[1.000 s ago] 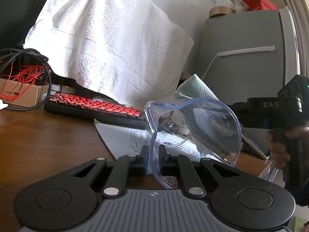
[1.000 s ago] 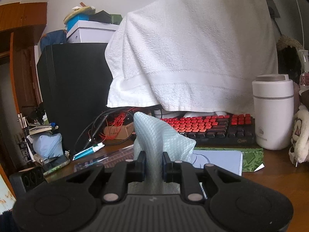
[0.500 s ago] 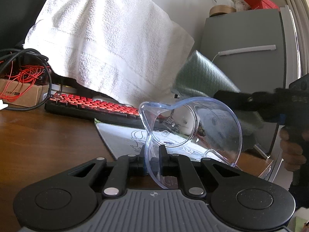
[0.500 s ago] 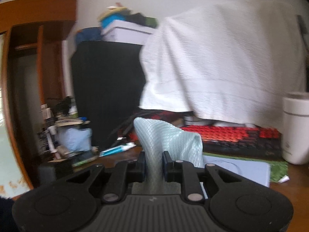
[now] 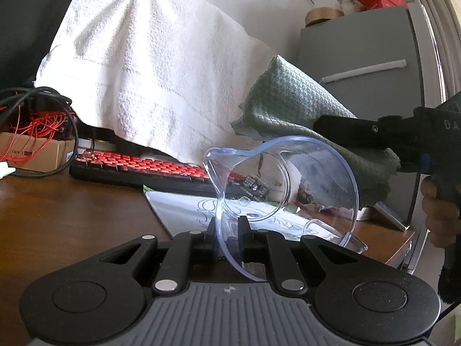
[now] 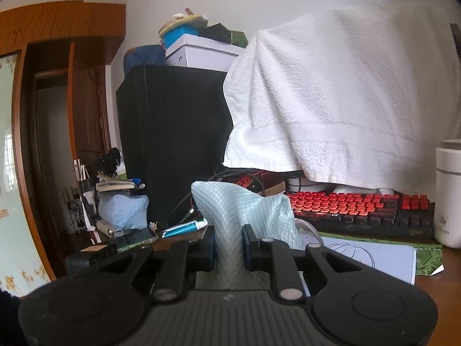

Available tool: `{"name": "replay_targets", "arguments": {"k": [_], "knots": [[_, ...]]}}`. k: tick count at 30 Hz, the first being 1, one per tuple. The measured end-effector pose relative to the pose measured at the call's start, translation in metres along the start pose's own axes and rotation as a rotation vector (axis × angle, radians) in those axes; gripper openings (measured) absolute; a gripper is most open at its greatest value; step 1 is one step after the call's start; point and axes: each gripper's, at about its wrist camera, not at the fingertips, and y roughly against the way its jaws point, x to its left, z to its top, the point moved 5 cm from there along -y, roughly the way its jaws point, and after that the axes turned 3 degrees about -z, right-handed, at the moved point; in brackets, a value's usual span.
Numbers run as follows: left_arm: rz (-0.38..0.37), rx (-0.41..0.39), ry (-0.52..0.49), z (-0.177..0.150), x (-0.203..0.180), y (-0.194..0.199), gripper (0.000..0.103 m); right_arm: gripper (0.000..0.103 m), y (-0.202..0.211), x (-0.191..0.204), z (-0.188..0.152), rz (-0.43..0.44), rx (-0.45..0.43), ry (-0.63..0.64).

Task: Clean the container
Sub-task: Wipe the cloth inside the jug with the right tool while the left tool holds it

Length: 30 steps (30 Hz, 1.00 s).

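Your left gripper (image 5: 227, 230) pinches the rim of one clear plastic container (image 5: 288, 190), tipped on its side above the wooden desk (image 5: 57, 219), mouth facing you, nothing inside. Just behind the container, your right gripper (image 6: 229, 245) is clamped on one pale green cloth (image 6: 239, 210), touching its rim. Beyond the container lie one red keyboard (image 5: 138, 170) and one white towel (image 5: 149, 86).

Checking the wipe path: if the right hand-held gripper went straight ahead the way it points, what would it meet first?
Likely the clear jug, a sliver of which shows just past the cloth the right hand-held gripper clamps. Beyond are cables and the keyboard. Depth is unclear.
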Motion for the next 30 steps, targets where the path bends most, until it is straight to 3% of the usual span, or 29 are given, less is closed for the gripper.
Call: {"name": "replay_targets", "arguments": {"k": [23,30], "knots": [[0.006,0.004,-0.002,0.000,-0.001,-0.001,0.014,0.019,-0.003,0.000,-0.003,-0.023,-0.017,0.048],[0.005,0.004,-0.001,0.000,0.000,-0.001,0.014,0.029,-0.003,0.010,-0.003,-0.001,-0.019,0.098]]}}
